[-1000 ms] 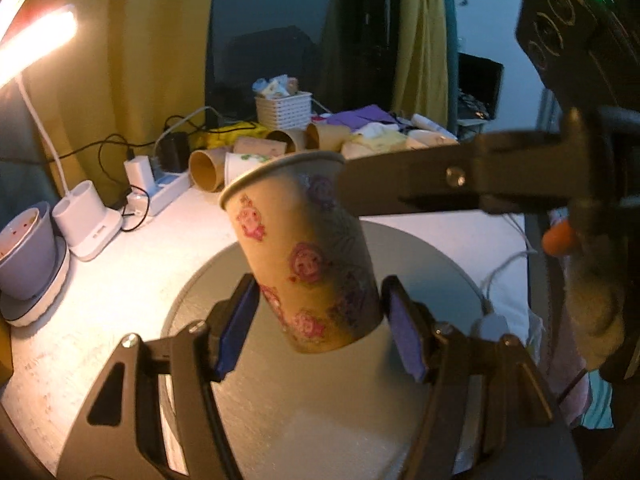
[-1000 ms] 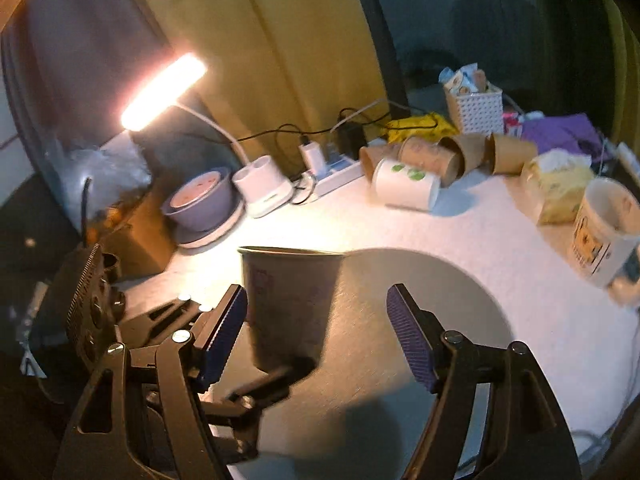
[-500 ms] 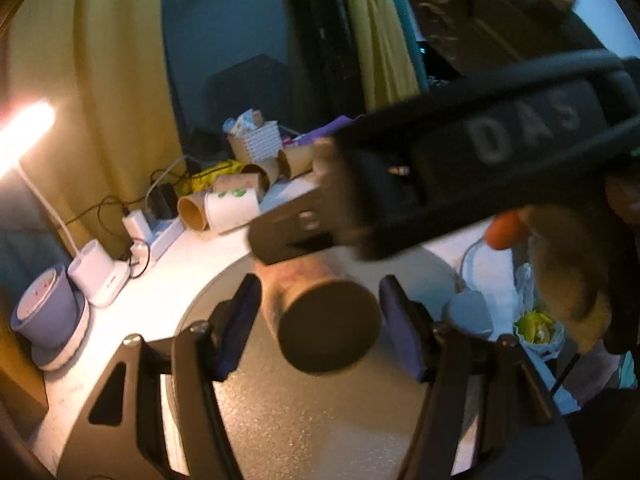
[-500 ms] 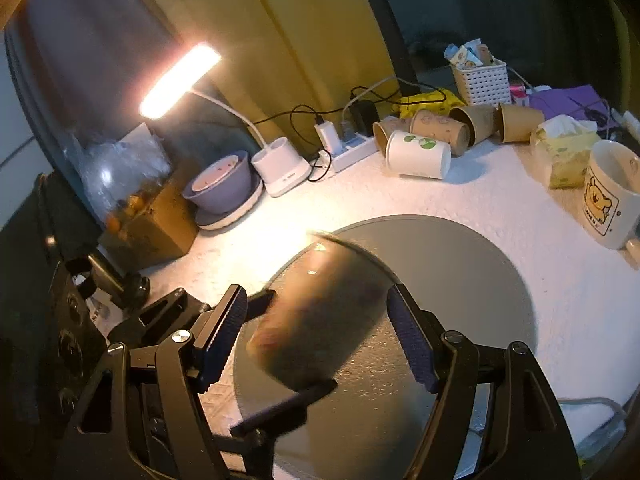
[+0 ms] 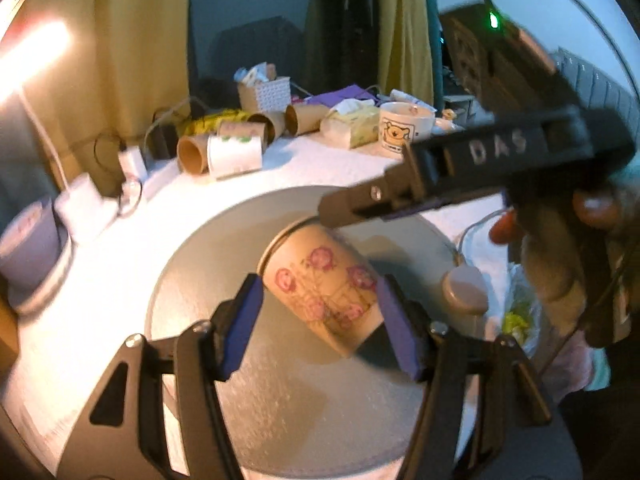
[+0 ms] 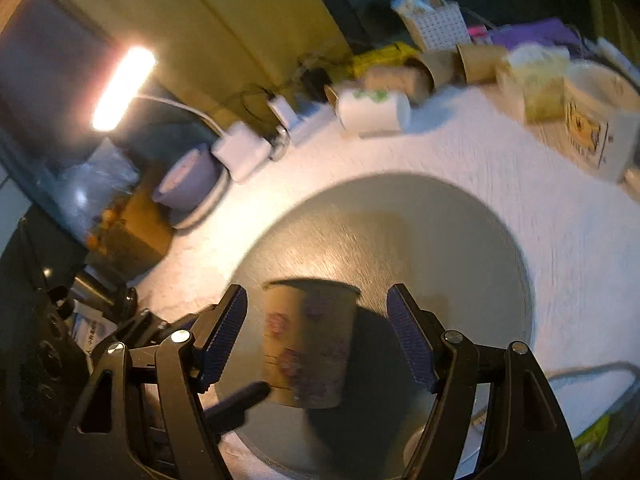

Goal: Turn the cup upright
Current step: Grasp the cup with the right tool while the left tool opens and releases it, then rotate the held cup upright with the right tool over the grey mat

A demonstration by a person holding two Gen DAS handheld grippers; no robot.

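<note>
A paper cup with pink flower prints (image 5: 324, 292) sits between the blue pads of my left gripper (image 5: 320, 322), which is shut on its lower body and holds it tilted, rim up and away, above the grey round mat (image 5: 280, 400). In the right wrist view the same cup (image 6: 308, 344) stands rim up between the pads of my right gripper (image 6: 316, 340), which is open and wide of its sides. A left finger (image 6: 236, 400) touches the cup's base there. The right gripper's arm crosses the left wrist view at upper right.
Along the back of the white table lie several paper cups on their sides (image 5: 236, 152), a tissue pack (image 5: 352, 126), a bear mug (image 5: 400, 130), a white basket (image 5: 268, 94), a power strip (image 6: 296, 128) and a purple bowl (image 6: 188, 180). A lamp (image 6: 120, 88) shines at left.
The cup has swung from lying with its base toward the left camera to rim up and tilted. The right gripper has stayed open around it. Both views are motion-blurred.
</note>
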